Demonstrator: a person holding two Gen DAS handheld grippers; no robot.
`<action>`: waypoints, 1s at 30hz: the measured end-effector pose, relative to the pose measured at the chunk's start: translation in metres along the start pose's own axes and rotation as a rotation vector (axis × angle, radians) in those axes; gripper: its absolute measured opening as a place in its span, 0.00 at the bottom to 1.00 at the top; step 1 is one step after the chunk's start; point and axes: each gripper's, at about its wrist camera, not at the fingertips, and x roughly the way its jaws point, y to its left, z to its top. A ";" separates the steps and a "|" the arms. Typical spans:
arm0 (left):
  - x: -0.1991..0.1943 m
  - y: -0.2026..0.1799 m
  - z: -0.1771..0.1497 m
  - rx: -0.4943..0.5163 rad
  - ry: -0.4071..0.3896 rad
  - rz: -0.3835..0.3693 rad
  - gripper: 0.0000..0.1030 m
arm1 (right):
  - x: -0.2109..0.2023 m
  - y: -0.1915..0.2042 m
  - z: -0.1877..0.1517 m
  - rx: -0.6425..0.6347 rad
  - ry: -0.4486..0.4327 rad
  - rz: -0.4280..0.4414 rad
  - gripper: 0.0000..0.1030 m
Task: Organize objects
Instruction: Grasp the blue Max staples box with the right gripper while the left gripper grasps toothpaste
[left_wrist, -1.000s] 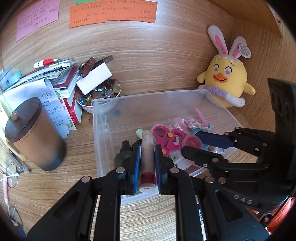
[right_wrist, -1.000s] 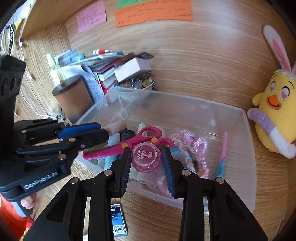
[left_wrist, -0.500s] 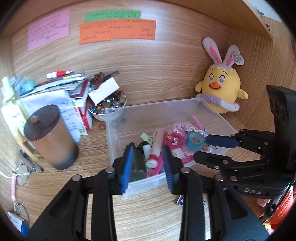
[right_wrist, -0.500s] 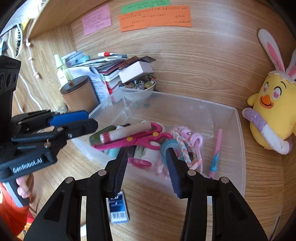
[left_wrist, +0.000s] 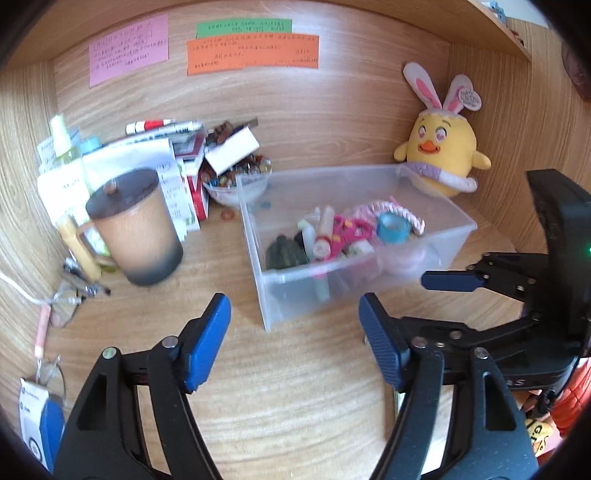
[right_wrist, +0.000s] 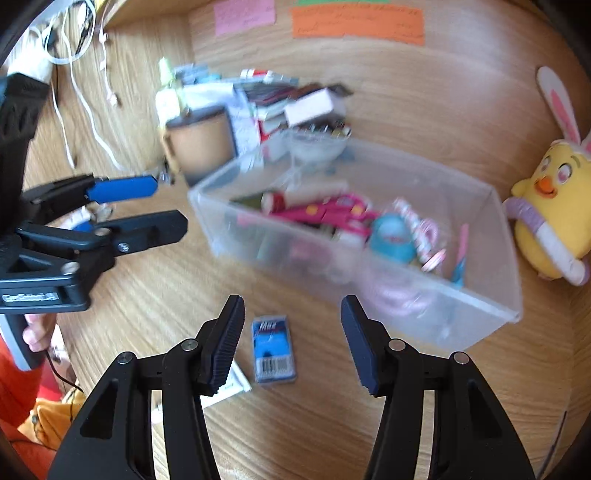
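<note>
A clear plastic bin (left_wrist: 280, 291) (right_wrist: 491, 306) sits on the wooden desk and holds pink scissors (left_wrist: 341, 234), a tube with a red cap (left_wrist: 322, 232), a blue tape roll (left_wrist: 392, 228) (right_wrist: 392, 234), a braided cord and a dark green thing. My left gripper (left_wrist: 294, 334) is open and empty, in front of the bin. My right gripper (right_wrist: 292, 330) is open and empty, near the bin's front, above a small blue packet (right_wrist: 273, 349) lying on the desk. Each gripper shows in the other's view, the right (left_wrist: 452, 281) and the left (right_wrist: 125, 192).
A brown lidded mug (left_wrist: 136, 229) stands left of the bin. Behind it are stacked books and papers (left_wrist: 147, 147) and a bowl of small items (left_wrist: 236, 181). A yellow plush chick (left_wrist: 441, 155) sits at the back right. Glasses and cables (left_wrist: 70, 291) lie at the left.
Both grippers have pulled back from the bin and opened wider. The tube and the round item they held a second ago now lie in the bin.
</note>
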 end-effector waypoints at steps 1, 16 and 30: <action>0.000 -0.001 -0.004 0.000 0.008 -0.002 0.71 | 0.006 0.002 -0.003 -0.004 0.022 0.006 0.49; 0.014 -0.019 -0.042 0.012 0.138 -0.069 0.74 | 0.033 0.004 -0.019 -0.009 0.116 -0.024 0.25; 0.031 -0.065 -0.063 0.128 0.221 -0.141 0.58 | -0.003 -0.031 -0.030 0.103 0.054 -0.060 0.24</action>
